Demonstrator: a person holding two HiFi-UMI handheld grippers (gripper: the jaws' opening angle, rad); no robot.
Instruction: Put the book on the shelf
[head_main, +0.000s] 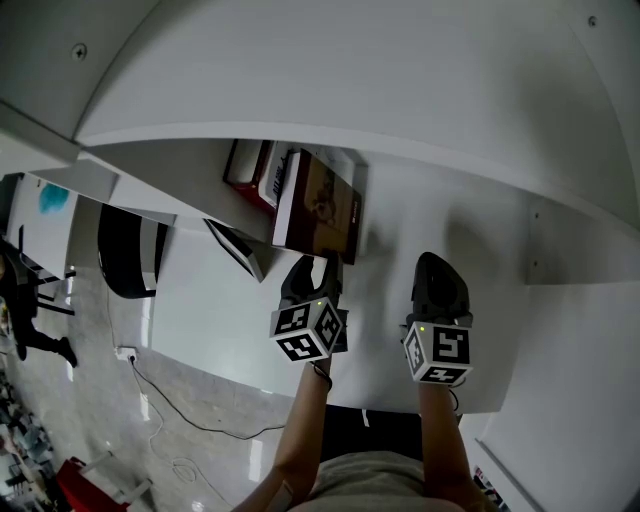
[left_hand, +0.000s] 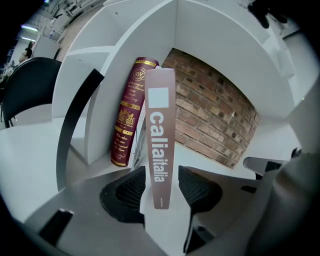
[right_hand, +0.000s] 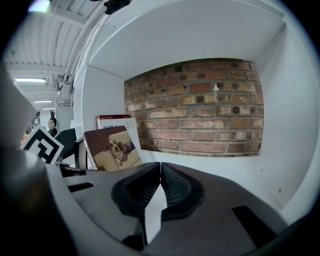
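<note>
The thin, stiff brown book (left_hand: 159, 125) stands on the shelf (head_main: 440, 215) just beside the red book (left_hand: 127, 120) and looks tippy, best held low on its spine, where the left gripper (left_hand: 159, 186) has its jaws wide apart, not touching it; the right gripper (right_hand: 160, 185) is closed, empty.

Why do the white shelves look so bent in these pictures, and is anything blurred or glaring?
Head view: the wide lens bends the white shelf into arcs; light is even, and the brown book throws a soft shadow beside it. Left gripper view: same bulge, black corners, yet the spine lettering reads sharp. Right gripper view: brick wall crisp, a ceiling lamp glares top left.
</note>
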